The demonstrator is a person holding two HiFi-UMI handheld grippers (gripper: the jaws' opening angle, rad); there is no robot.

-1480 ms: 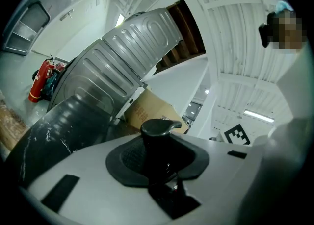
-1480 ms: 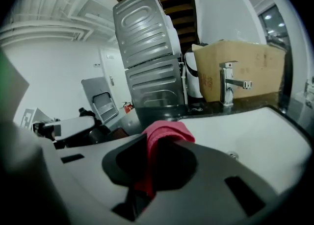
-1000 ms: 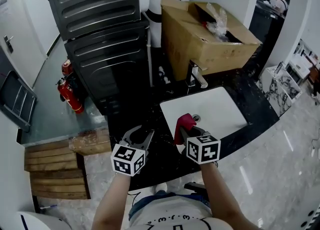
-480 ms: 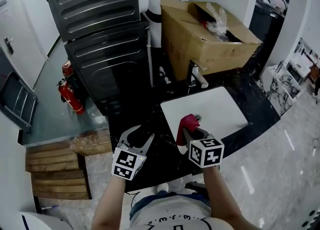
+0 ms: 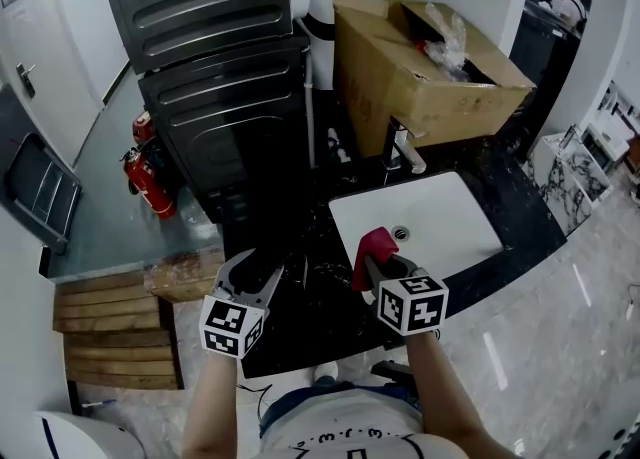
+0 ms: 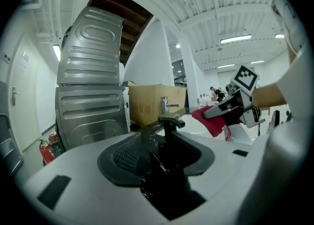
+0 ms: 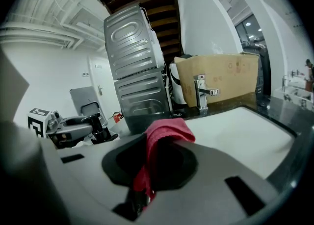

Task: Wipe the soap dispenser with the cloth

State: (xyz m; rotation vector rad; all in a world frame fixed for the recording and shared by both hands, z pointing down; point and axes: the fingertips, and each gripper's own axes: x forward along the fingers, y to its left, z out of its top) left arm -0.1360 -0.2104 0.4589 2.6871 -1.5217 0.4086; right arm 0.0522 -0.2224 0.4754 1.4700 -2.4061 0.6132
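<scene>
A black pump soap dispenser (image 6: 169, 121) stands on the dark counter between the jaws of my left gripper (image 6: 164, 140). Those jaws have just been opening, and the ribbed left pad shows free beside the bottle. In the head view the left gripper (image 5: 255, 269) sits at the counter's front left, where the bottle is hard to pick out against the black top. My right gripper (image 5: 372, 265) is shut on a red cloth (image 5: 375, 245) near the sink's front corner. The cloth (image 7: 167, 130) drapes over its jaws. The right gripper view also shows the dispenser (image 7: 98, 123) off to the left.
A white sink basin (image 5: 430, 222) with a chrome faucet (image 5: 403, 152) lies right of the grippers. An open cardboard box (image 5: 420, 77) stands behind it. Stacked grey machines (image 5: 220, 67) rise at the back left, above a red fire extinguisher (image 5: 145, 172) and wooden steps (image 5: 110, 337).
My left gripper has shifted to the left along the counter's front and its jaws stand wider apart. The right gripper with the red cloth has stayed in place.
</scene>
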